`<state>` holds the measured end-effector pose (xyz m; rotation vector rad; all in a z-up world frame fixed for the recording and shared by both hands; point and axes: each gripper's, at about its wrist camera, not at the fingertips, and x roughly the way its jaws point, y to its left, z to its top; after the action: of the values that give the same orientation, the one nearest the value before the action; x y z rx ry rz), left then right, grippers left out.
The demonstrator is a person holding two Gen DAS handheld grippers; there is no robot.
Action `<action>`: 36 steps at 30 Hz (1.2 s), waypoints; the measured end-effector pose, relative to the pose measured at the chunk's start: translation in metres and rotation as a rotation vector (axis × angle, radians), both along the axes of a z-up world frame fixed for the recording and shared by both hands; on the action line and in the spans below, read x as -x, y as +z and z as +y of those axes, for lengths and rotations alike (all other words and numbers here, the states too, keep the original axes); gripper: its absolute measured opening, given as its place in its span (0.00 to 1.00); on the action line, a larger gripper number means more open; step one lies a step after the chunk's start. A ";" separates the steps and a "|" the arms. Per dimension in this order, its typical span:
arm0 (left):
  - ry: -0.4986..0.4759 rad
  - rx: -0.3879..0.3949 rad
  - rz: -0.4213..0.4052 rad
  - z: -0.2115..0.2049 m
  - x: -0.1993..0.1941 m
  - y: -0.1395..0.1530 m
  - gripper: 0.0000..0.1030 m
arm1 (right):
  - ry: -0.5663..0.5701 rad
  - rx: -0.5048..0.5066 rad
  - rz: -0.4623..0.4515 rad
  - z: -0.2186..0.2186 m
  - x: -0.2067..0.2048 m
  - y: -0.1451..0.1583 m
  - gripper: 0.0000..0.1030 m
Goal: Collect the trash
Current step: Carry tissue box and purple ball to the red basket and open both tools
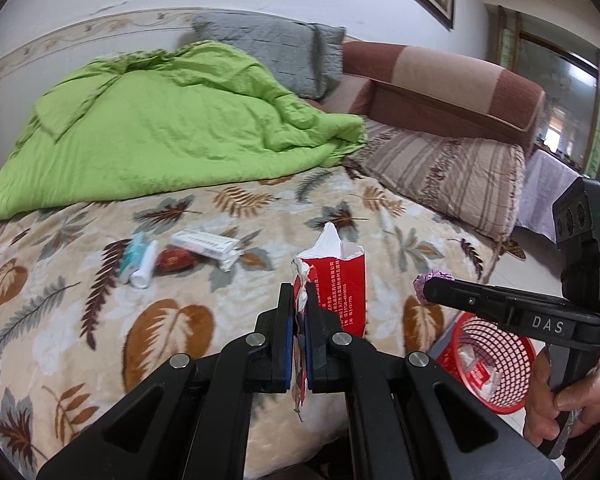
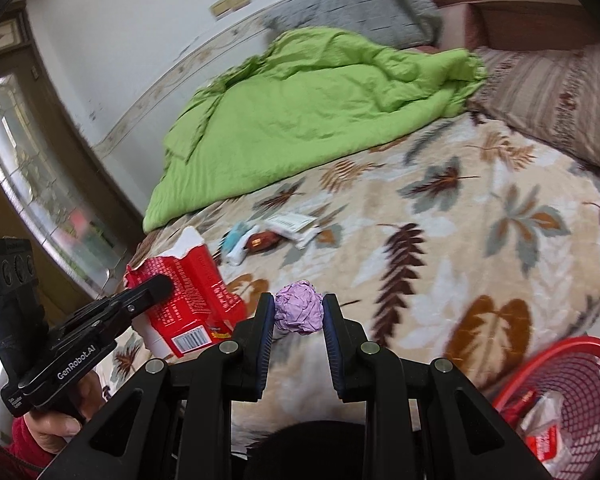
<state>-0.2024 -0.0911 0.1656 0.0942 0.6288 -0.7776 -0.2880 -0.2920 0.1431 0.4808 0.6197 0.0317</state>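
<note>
I hold both grippers tilted down over the bed: the left gripper (image 1: pixel 299 300) is clamped on the torn red carton (image 1: pixel 340 280), the right gripper (image 2: pixel 299 312) pinches the crumpled purple paper ball (image 2: pixel 299 307). Only the right view shows the carton's barcode end. The red basket (image 2: pixel 580 364) beside the bed is cut off; its contents are unclear.

Bed (image 1: pixel 100 360) lying under a leaf-print blanket

A green quilt (image 1: pixel 172 128), grey pillow (image 1: pixel 284 52), striped pillow (image 1: pixel 440 168) and small litter are resting on it: white tube (image 1: pixel 145 265), teal wrapper (image 1: pixel 131 254), brown packet (image 1: pixel 176 259), white wrapper (image 1: pixel 208 245).
</note>
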 end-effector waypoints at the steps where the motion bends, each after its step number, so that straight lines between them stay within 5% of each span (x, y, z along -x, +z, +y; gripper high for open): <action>1: -0.012 0.002 -0.001 -0.005 0.002 0.001 0.04 | -0.017 -0.003 -0.002 -0.007 0.005 0.001 0.25; 12: -0.224 0.022 0.023 -0.083 0.038 0.009 0.04 | -0.240 -0.016 0.024 -0.086 0.091 0.000 0.25; 21: -0.392 -0.023 0.090 -0.147 0.078 -0.012 0.04 | -0.360 -0.035 0.077 -0.127 0.149 -0.016 0.25; 36: -0.540 -0.123 0.107 -0.198 0.128 -0.041 0.04 | -0.449 -0.073 0.109 -0.152 0.186 -0.033 0.25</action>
<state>-0.3308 -0.2891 0.1246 0.3471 0.7646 -1.2698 -0.4738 -0.4437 0.1102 0.6867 0.6070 -0.4007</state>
